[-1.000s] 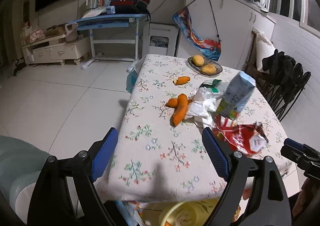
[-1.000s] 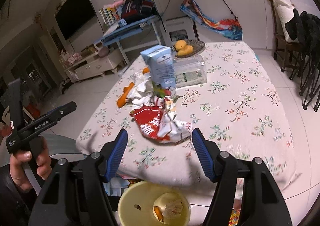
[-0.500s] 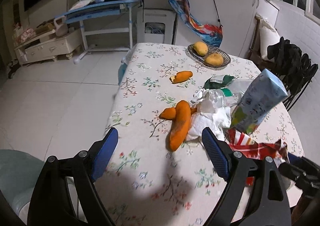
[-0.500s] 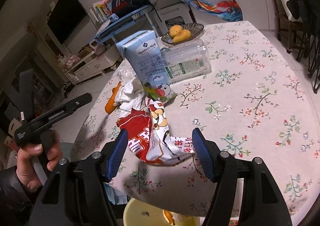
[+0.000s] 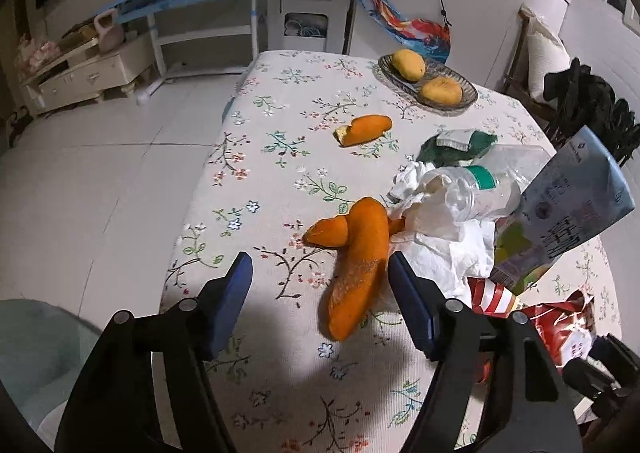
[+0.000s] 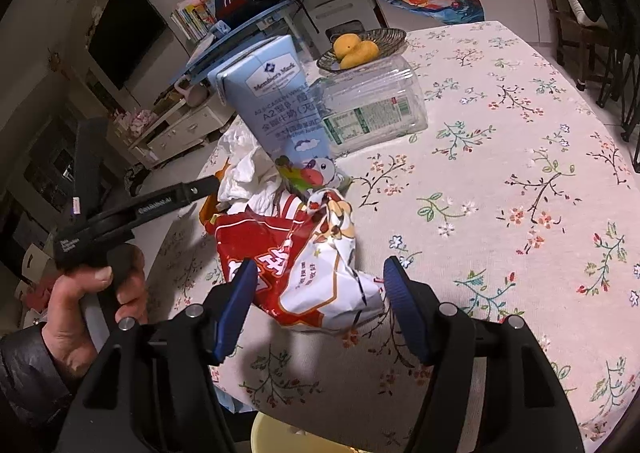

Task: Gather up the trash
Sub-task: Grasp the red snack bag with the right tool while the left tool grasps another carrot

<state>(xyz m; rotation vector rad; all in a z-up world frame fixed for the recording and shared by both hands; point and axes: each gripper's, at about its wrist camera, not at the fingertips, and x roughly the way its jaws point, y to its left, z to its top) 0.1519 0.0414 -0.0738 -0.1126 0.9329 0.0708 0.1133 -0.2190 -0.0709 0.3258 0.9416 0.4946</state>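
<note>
while your left tool (image 5: 320,273) hangs low over the near edge of the worktop (image 5: 280,141), its blue fingers (image 5: 236,293) have just been closing in yet stand apart, with the long orange peel (image 5: 360,265) lying between them, nearer the right-hand finger; whether that finger touches the peel you cannot tell from here. a shorter piece of peel (image 5: 328,231) lies against the long one, and a third piece (image 5: 362,129) sits farther off toward the wire basket (image 5: 452,103) holding two mangoes (image 5: 408,63). just right of the long peel lies crumpled white tissue (image 5: 444,237), with a clear plastic bottle (image 5: 492,185) on its side over it and a green wrapper (image 5: 460,145) behind. a blue milk carton (image 6: 276,101) stands tilted among the heap, leaning against a clear plastic tub (image 6: 372,109). your right tool (image 6: 320,285) is held with its fingers apart on either side of the crumpled red and white snack bag (image 6: 304,265), which rests at the worktop's near edge; the pads sit just beside the bag and do not visibly press it. in the right wrist view your left hand (image 6: 92,301) grips the handle of the other tool, a dark sleeve (image 6: 28,373) at the wrist. below the worktop edge a yellow bin (image 6: 276,435) shows partly.
</note>
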